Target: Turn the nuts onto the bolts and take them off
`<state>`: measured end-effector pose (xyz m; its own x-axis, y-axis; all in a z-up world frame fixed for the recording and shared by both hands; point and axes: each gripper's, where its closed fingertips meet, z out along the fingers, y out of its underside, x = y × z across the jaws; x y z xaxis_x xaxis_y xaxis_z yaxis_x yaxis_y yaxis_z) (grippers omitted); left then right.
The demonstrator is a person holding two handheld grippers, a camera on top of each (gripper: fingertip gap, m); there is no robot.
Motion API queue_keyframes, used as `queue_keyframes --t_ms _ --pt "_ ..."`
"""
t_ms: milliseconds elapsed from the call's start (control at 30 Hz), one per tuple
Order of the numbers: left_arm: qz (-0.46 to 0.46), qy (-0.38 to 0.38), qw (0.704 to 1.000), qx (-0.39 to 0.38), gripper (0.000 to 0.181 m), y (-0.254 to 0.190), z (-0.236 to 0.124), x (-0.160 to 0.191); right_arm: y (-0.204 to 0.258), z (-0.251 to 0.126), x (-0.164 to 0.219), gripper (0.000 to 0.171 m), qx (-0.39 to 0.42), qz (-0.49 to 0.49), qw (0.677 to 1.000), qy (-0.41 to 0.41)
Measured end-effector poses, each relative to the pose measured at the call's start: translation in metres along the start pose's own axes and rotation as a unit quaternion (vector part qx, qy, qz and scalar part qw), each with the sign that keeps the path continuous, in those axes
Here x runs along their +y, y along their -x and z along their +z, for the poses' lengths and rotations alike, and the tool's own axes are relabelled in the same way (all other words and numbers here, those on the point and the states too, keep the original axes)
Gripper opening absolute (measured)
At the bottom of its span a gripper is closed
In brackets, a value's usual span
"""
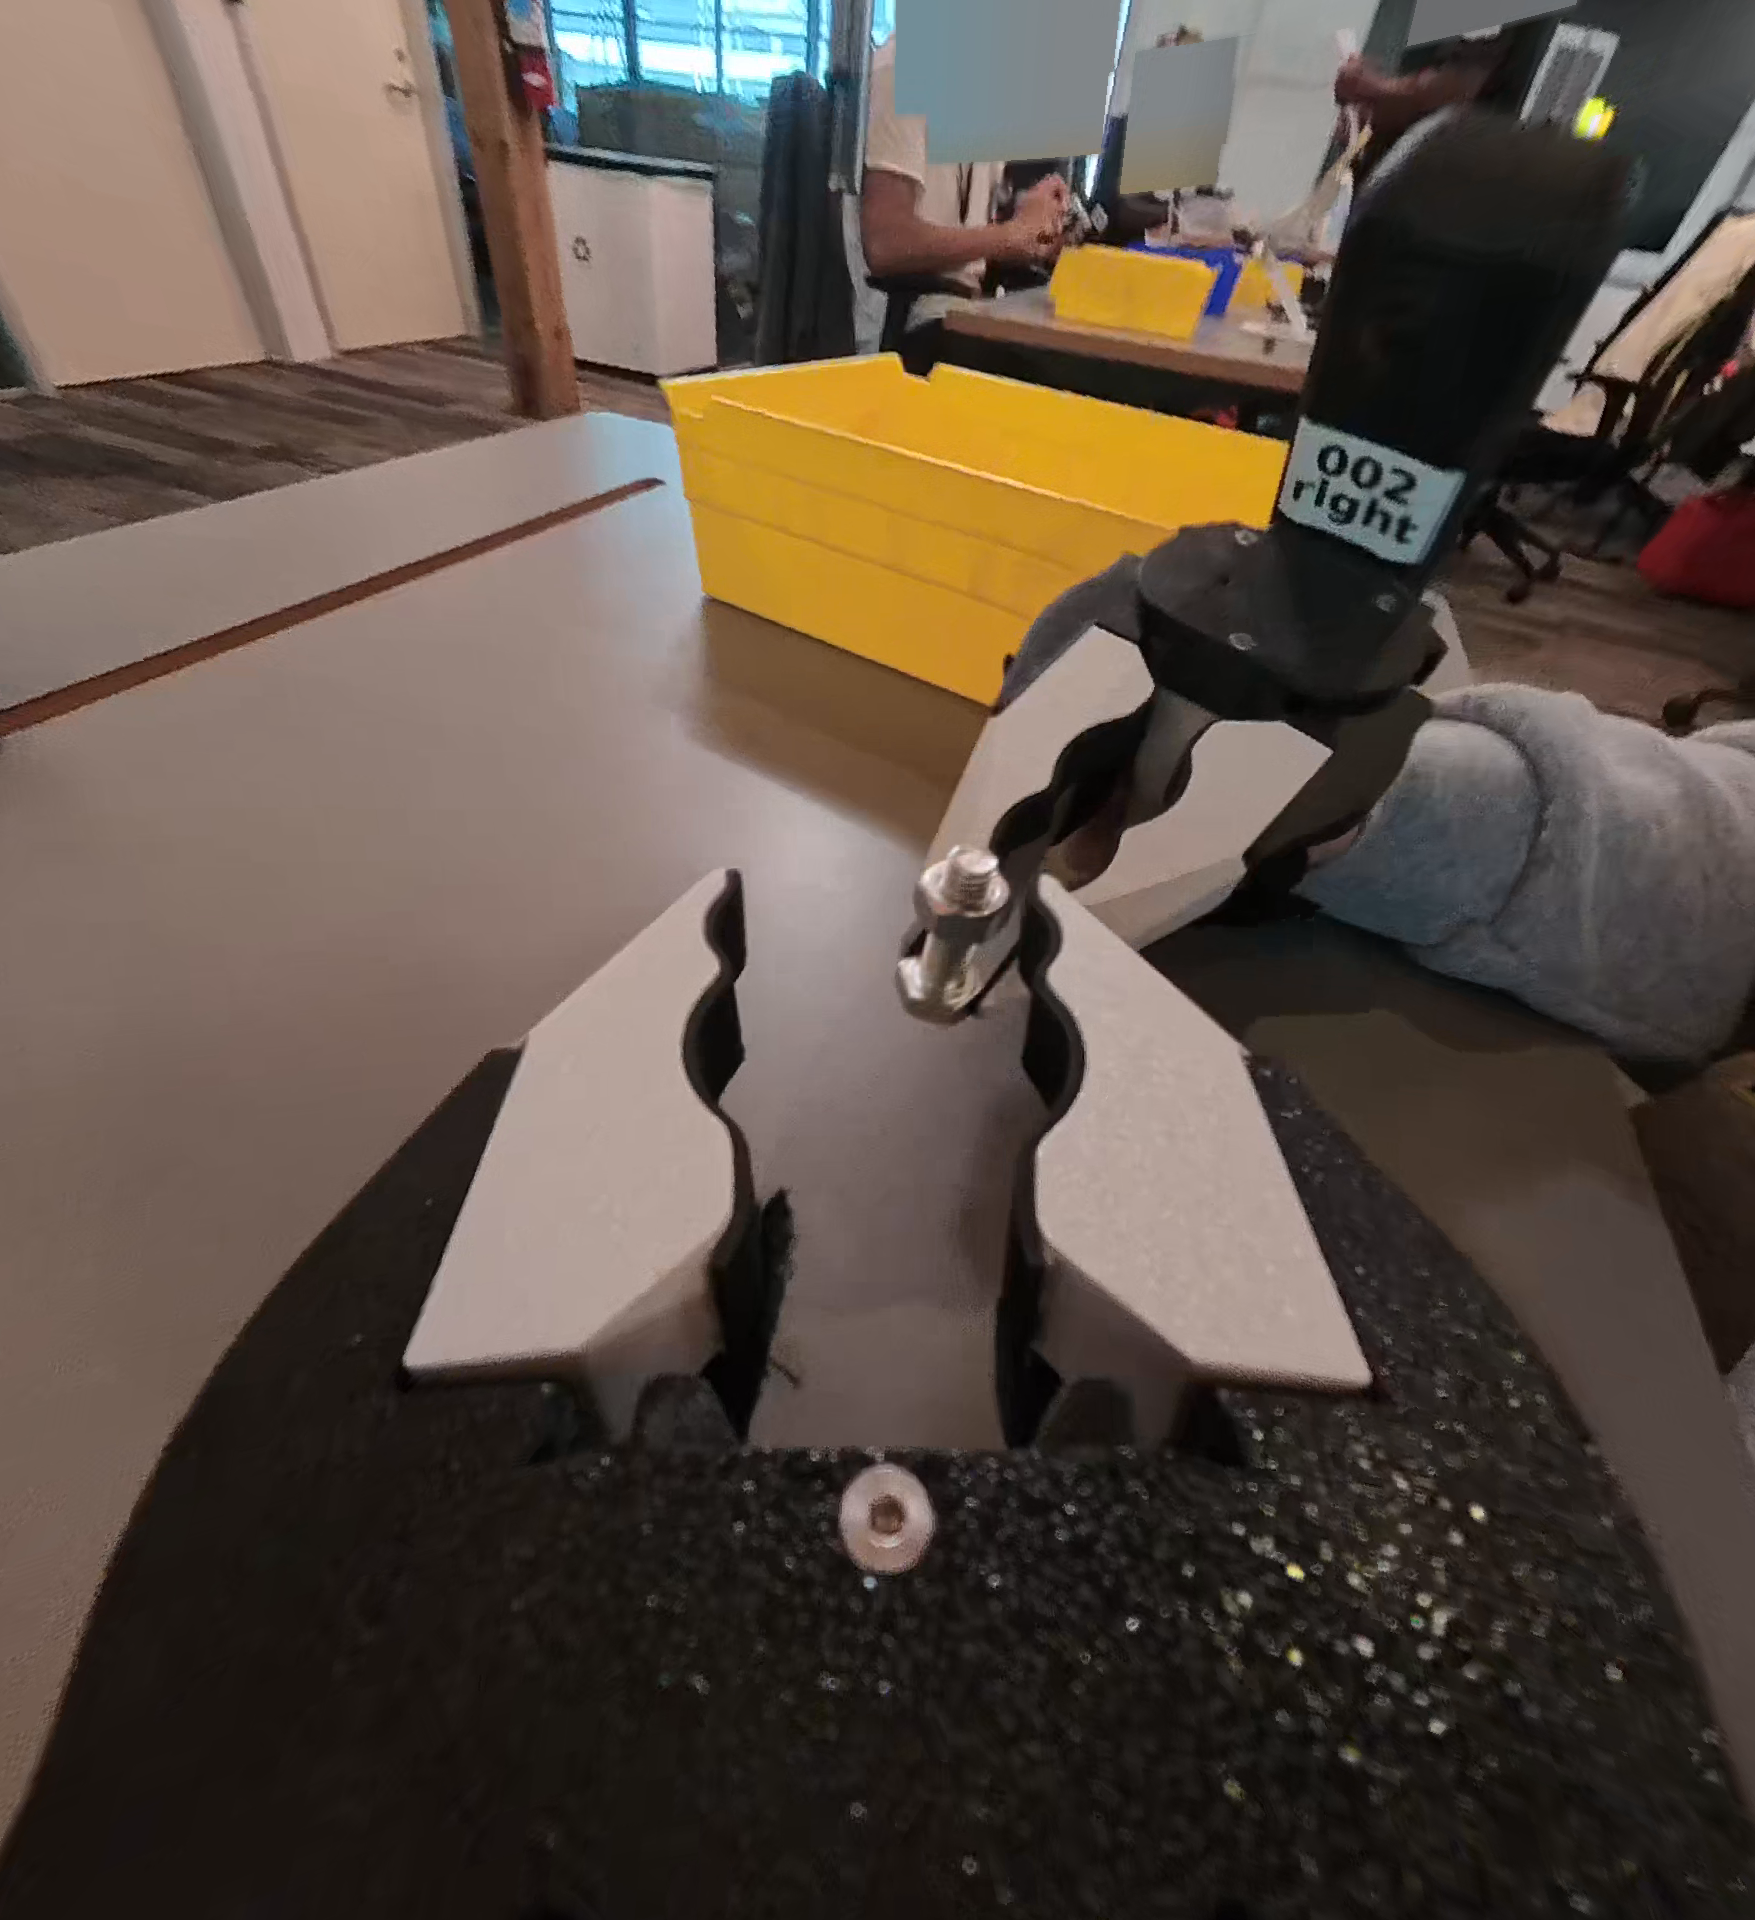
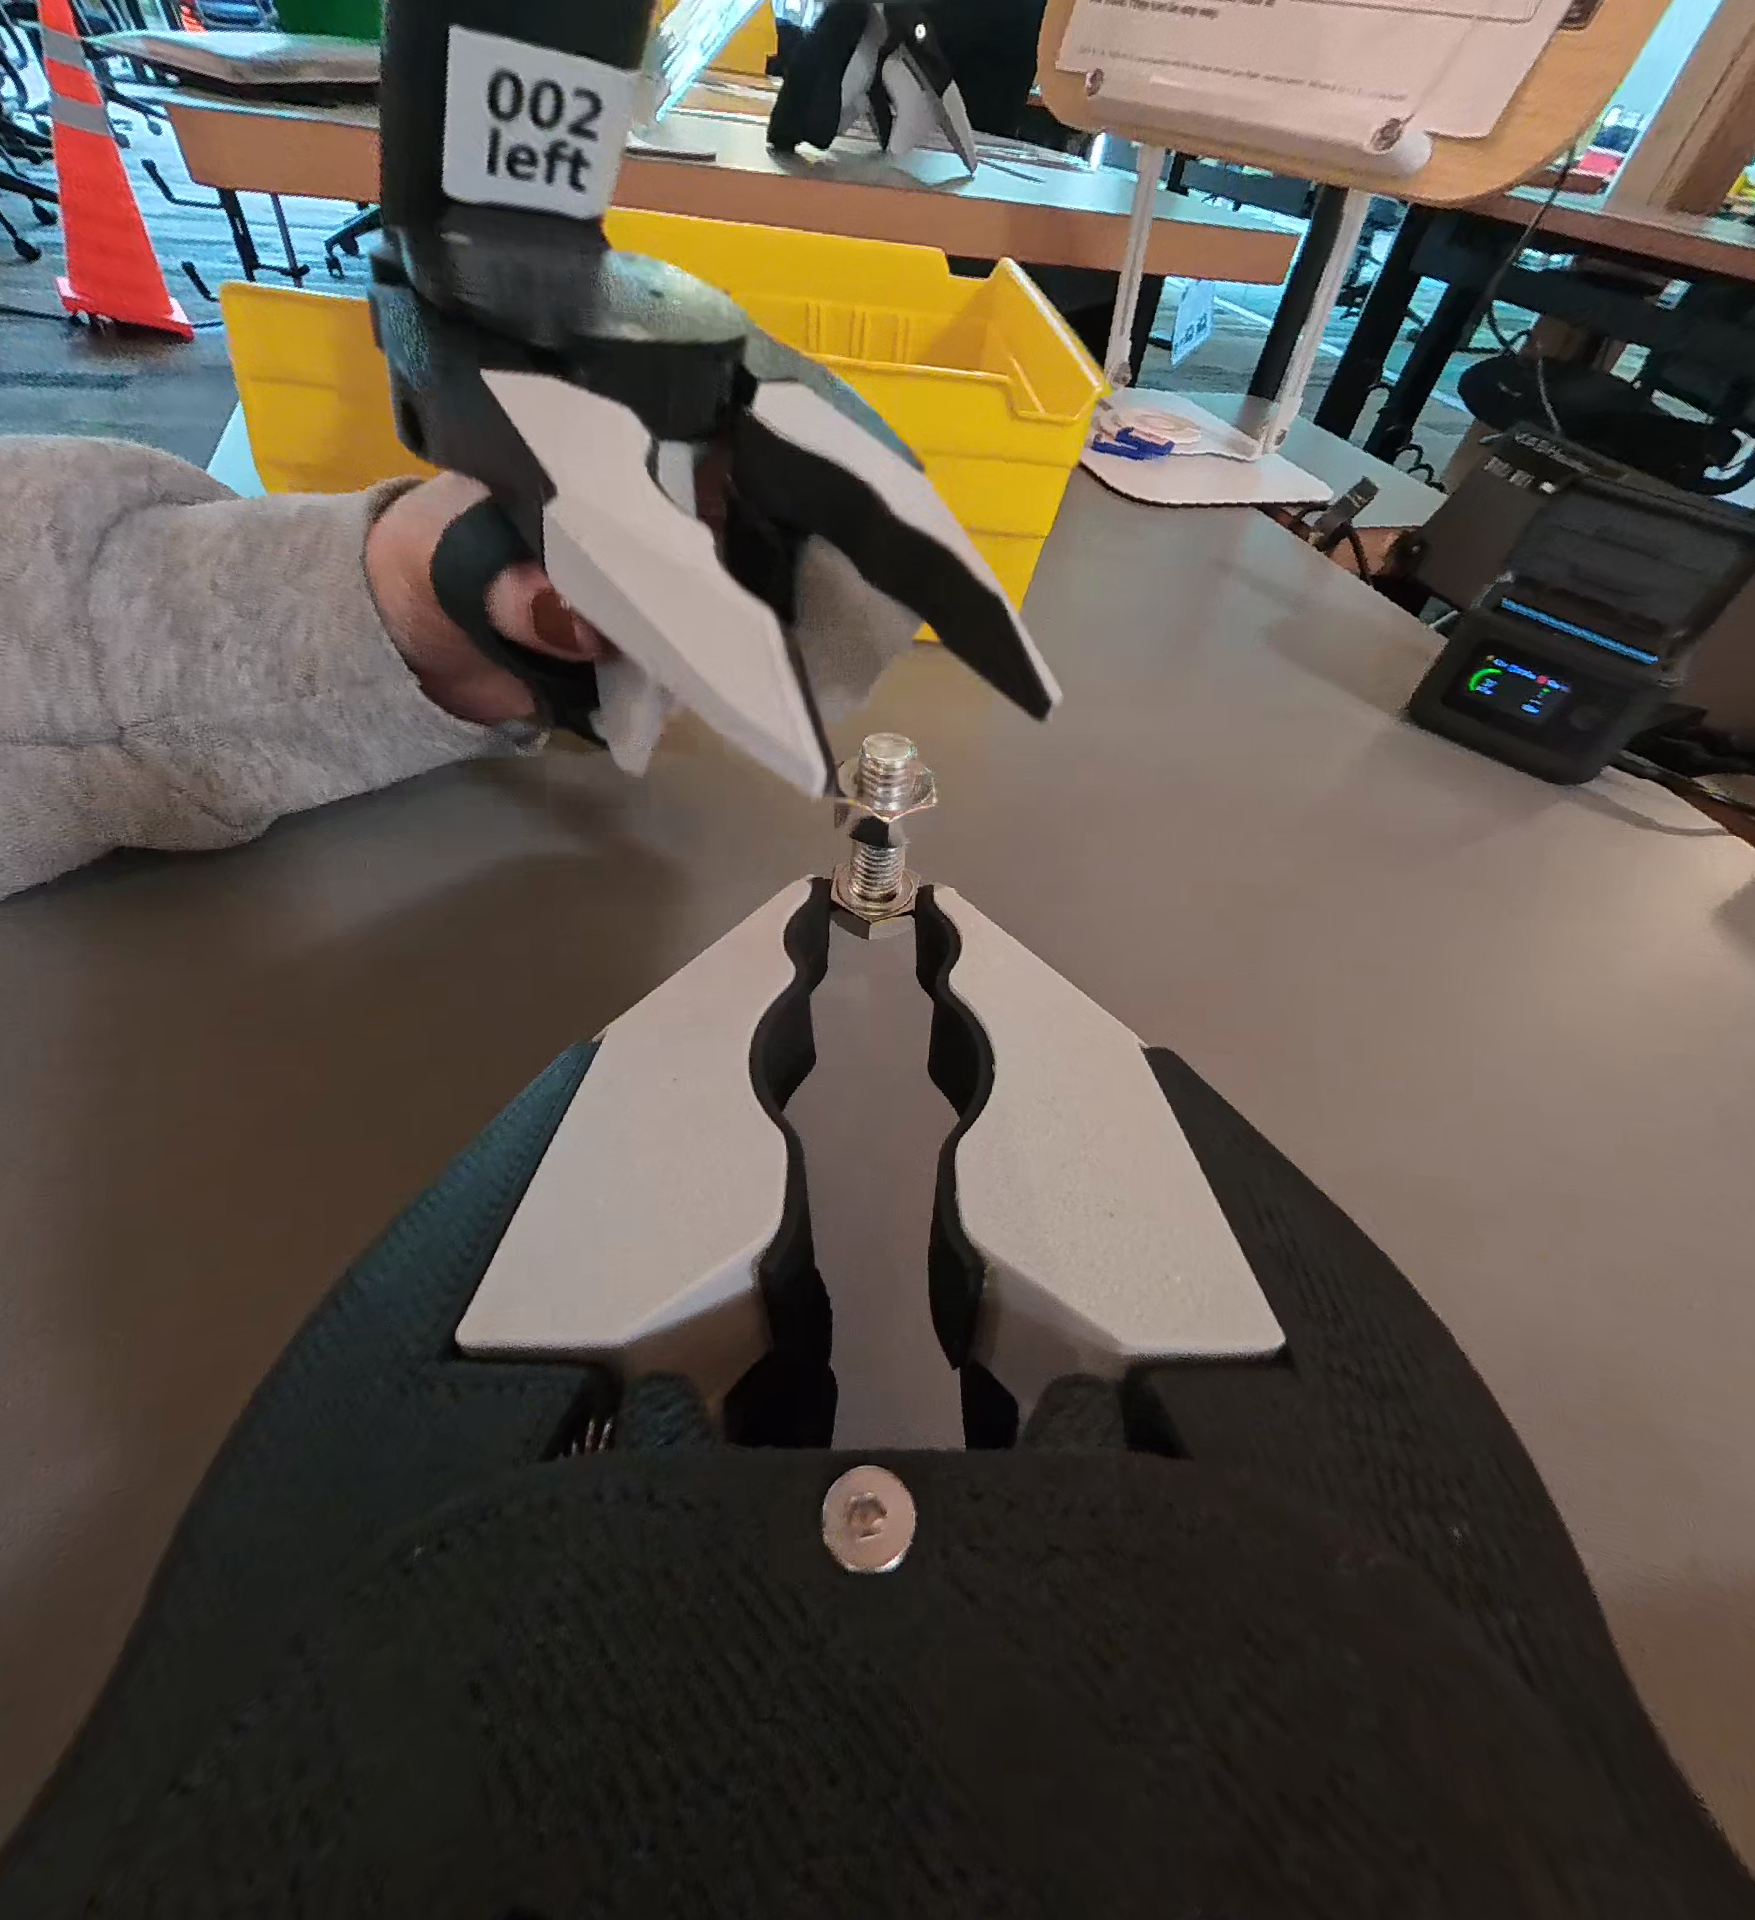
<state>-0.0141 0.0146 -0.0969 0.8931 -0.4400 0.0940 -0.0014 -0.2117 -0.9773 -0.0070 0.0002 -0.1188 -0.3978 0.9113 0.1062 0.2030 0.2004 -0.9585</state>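
A silver bolt [image 2: 875, 871] stands upright, its head clamped between my right gripper's [image 2: 873, 914] fingertips just above the grey table [image 2: 1320, 987]. A silver nut [image 2: 885, 798] sits high on its thread, near the tip. My left gripper [image 2: 930, 743] is open and comes down from above, one white fingertip [image 2: 811, 774] at the nut's edge. In the left wrist view the nut [image 1: 961, 902] and bolt [image 1: 940, 977] lie between my left gripper's [image 1: 888, 891] open fingers, close to the right finger [image 1: 1112, 1039]. The right gripper [image 1: 972, 971] reaches in from the right.
A yellow bin [image 1: 904, 520] stands on the table behind the work spot, and it also shows in the right wrist view [image 2: 966, 416]. A small black device with a lit screen [image 2: 1569, 665] and cables sit at the right. A white stand's base [image 2: 1205, 457] is behind. Grey-sleeved arms rest on the table. Left and right tips are no more than a few centimetres apart.
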Motion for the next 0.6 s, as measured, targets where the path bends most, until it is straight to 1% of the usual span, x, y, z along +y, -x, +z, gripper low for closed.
queue_keyframes --t_ms 100,167,200,233,300,367,400,467,600 --pt "0.011 0.026 1.0 -0.002 0.051 -0.002 0.009 0.007 0.004 0.001 -0.001 0.015 -0.006 -0.006 1.0 -0.001" --pt "0.007 0.024 1.0 -0.011 0.056 0.004 0.002 0.007 0.003 0.0 -0.001 0.015 -0.004 -0.01 1.0 -0.001" --pt "0.001 0.019 1.0 -0.016 0.058 0.008 -0.003 0.006 0.002 -0.001 -0.002 0.015 -0.002 -0.008 1.0 -0.004" --pt "-0.006 0.015 0.999 -0.027 0.054 0.014 -0.009 0.006 0.0 -0.002 -0.003 0.015 0.001 -0.004 1.0 -0.008" --pt "-0.014 -0.004 0.998 -0.055 0.053 0.027 -0.022 0.001 -0.003 -0.004 -0.002 0.015 0.005 -0.002 1.0 -0.006" --pt "-0.019 -0.027 0.999 -0.033 0.052 0.022 -0.026 -0.007 -0.003 -0.004 -0.001 0.015 0.005 -0.002 1.0 -0.005" --pt "-0.021 -0.033 0.999 -0.019 0.051 0.017 -0.023 -0.009 -0.003 -0.003 -0.001 0.015 0.003 -0.002 1.0 -0.005" --pt "-0.017 -0.026 0.999 0.011 0.056 0.003 -0.012 -0.007 0.0 -0.001 -0.001 0.015 -0.001 -0.005 1.0 -0.004" --pt "-0.003 0.004 1.0 0.018 0.053 -0.007 0.007 0.001 0.005 0.001 -0.002 0.015 -0.01 -0.007 1.0 -0.007"
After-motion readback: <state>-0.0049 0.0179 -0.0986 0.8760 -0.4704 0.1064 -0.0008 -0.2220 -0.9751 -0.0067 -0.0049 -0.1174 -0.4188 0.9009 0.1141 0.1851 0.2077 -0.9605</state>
